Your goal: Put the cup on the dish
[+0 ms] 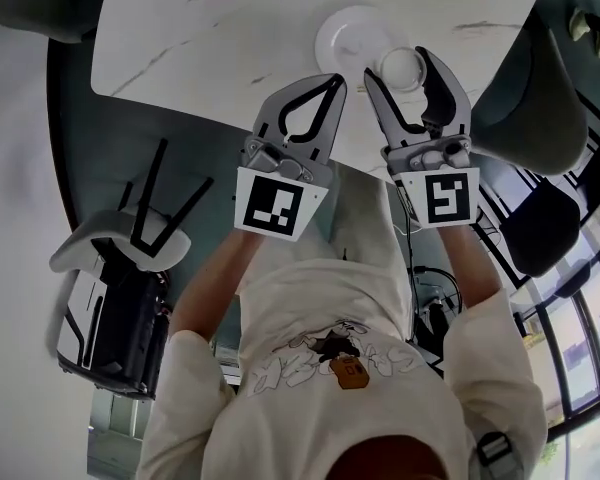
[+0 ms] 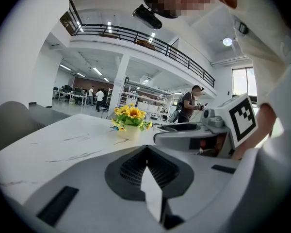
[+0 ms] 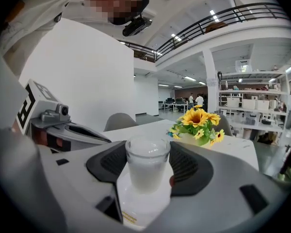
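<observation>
A small white cup [image 1: 400,68] stands upright between the jaws of my right gripper [image 1: 402,68], whose pads press both its sides. It sits over the front right part of the round white dish [image 1: 348,34] on the marble table. In the right gripper view the cup [image 3: 147,165] shows with the dish [image 3: 144,205] right beneath it; I cannot tell whether its base touches. My left gripper [image 1: 332,84] hovers just left of the right one over the table's front edge, its jaws meeting at the tips [image 2: 146,149] with nothing between them.
A pot of yellow sunflowers [image 2: 129,123] stands further back on the white marble table [image 1: 210,28], also seen as flowers [image 3: 199,126] behind the cup. A grey chair [image 1: 530,98] stands at the table's right, another chair [image 1: 130,238] at the lower left.
</observation>
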The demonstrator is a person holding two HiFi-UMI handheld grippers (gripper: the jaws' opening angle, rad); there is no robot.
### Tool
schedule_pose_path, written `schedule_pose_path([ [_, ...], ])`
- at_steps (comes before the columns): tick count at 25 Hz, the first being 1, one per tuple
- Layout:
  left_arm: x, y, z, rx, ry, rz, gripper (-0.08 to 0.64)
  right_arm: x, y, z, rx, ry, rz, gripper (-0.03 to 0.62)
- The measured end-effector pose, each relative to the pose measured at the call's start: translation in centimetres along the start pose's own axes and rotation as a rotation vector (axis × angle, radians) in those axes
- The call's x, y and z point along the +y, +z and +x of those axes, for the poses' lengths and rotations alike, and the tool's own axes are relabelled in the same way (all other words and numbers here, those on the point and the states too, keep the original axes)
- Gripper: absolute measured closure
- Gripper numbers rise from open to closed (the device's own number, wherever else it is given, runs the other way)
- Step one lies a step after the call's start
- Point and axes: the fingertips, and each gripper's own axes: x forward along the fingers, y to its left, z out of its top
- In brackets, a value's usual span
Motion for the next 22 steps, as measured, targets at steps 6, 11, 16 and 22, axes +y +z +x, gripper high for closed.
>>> schedule_pose_path([
  [6,0.1,-2.1,1.1,0.021,-0.024,-0.002,0.558,-0.5,-2.9,1.4,0.028,-0.002,-0.011,0.320],
  [11,0.1,-3.3,1.7,0.030,-0.033,-0.002,0.558,-0.6,-4.6,2.1,0.048,-0.011,-0.002,0.319],
  [16,0.0,-3.9,2.0,0.044,-0.041,-0.009,0.558,-0.3,-5.5,2.7,0.051,-0.009,-0.020,0.320],
  [22,0.2,-3.9,1.7,0.040,-0.035,0.003,0.558,0.0,-6.6,3.1,0.065,-0.009,-0.024,0.319],
])
